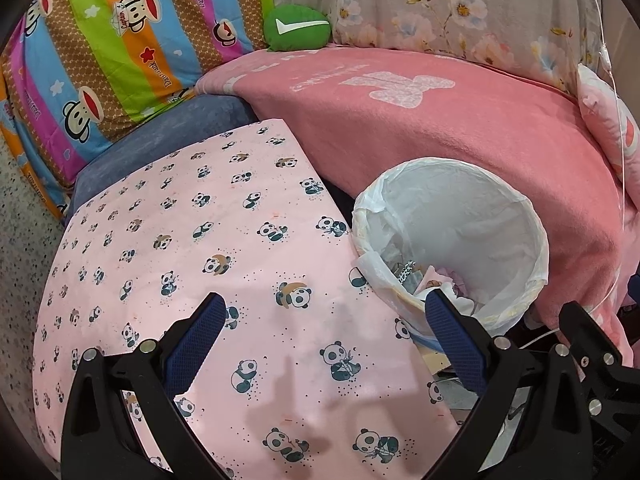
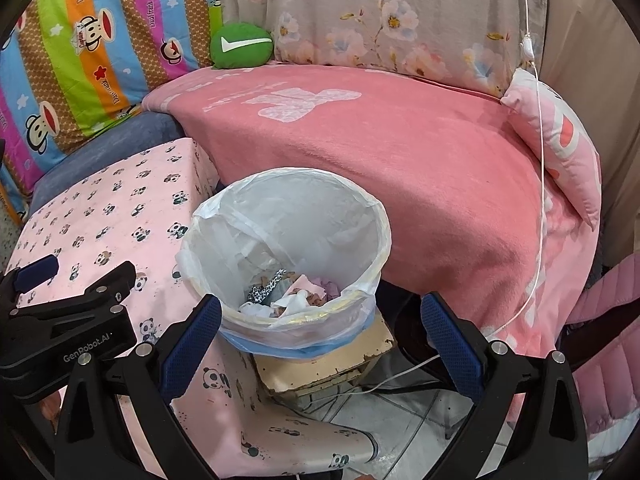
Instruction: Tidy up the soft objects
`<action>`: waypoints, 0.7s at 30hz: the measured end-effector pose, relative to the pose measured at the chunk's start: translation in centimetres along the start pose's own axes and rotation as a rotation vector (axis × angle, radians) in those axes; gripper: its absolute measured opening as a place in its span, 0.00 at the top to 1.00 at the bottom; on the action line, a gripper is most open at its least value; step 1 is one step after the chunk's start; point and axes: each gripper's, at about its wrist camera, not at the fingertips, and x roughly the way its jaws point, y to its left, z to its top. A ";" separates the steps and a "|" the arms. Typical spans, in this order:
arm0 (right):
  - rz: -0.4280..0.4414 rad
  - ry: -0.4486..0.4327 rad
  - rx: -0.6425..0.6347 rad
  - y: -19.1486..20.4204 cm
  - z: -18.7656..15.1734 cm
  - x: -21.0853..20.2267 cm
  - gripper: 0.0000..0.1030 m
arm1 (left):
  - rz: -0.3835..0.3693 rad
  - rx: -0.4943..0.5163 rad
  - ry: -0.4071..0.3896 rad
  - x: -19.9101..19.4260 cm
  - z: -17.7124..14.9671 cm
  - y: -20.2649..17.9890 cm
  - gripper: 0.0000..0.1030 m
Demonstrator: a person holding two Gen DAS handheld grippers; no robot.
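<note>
A small green round cushion [image 1: 297,27] with a white tick mark lies at the back of the pink blanket [image 1: 460,136], against the floral bedding; the right wrist view shows the same green cushion [image 2: 241,45]. A pink pillow [image 2: 560,140] leans at the blanket's right end. My left gripper [image 1: 324,306] hovers open over the panda-print pink cloth [image 1: 180,240], nothing between its fingers. My right gripper [image 2: 320,308] hangs open just in front of the lined bin [image 2: 288,216], holding nothing. The left gripper's body [image 2: 60,320] shows at the lower left of the right wrist view.
The bin [image 1: 452,224] has a white plastic liner and holds scraps of cloth and paper; it stands on a worn board [image 2: 328,364]. A striped monkey-print quilt [image 1: 112,52] stands at the back left. A white cable [image 2: 538,160] hangs down at the right. Tiled floor [image 2: 400,420] lies below.
</note>
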 end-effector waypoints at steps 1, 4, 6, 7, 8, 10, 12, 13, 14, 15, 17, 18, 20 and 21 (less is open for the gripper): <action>0.000 0.000 0.001 0.0 0.0 0.0 0.04 | 0.001 0.001 -0.001 0.0 0.0 0.0 0.07; 0.001 0.001 -0.001 -0.1 0.1 0.0 0.04 | 0.004 0.001 -0.005 -0.1 0.0 0.0 0.07; 0.001 0.000 -0.002 -0.2 0.1 0.0 0.04 | 0.006 0.003 -0.010 -0.2 0.0 0.0 0.07; 0.000 0.000 -0.001 -0.2 0.1 0.0 0.04 | 0.007 0.005 -0.012 -0.2 0.0 0.0 0.07; 0.000 0.000 -0.001 -0.2 0.1 0.0 0.04 | 0.008 0.005 -0.012 -0.2 0.0 0.0 0.07; -0.001 0.000 -0.001 -0.2 0.1 -0.1 0.04 | 0.006 0.005 -0.013 -0.3 0.0 0.0 0.07; -0.001 0.000 -0.001 -0.2 0.2 -0.1 0.04 | 0.007 0.007 -0.014 -0.3 0.0 0.0 0.07; -0.002 0.000 -0.001 -0.2 0.1 -0.1 0.04 | 0.006 0.006 -0.013 -0.3 0.0 -0.1 0.07; -0.002 0.000 -0.001 -0.2 0.2 0.0 0.04 | 0.005 0.005 -0.012 -0.3 0.0 -0.1 0.07; -0.002 0.000 0.000 -0.2 0.2 -0.1 0.04 | 0.005 0.005 -0.012 -0.3 0.0 -0.1 0.07; -0.003 0.001 -0.001 -0.2 0.2 -0.2 0.04 | 0.006 0.007 -0.013 -0.3 0.0 -0.1 0.07; -0.002 0.001 0.000 -0.2 0.2 -0.1 0.04 | 0.006 0.007 -0.013 -0.3 0.0 -0.1 0.07; -0.002 0.002 0.000 -0.2 0.2 -0.2 0.04 | 0.006 0.007 -0.013 -0.3 0.0 -0.1 0.07; -0.003 0.002 0.000 -0.2 0.2 -0.2 0.04 | 0.006 0.008 -0.012 -0.3 0.0 -0.1 0.07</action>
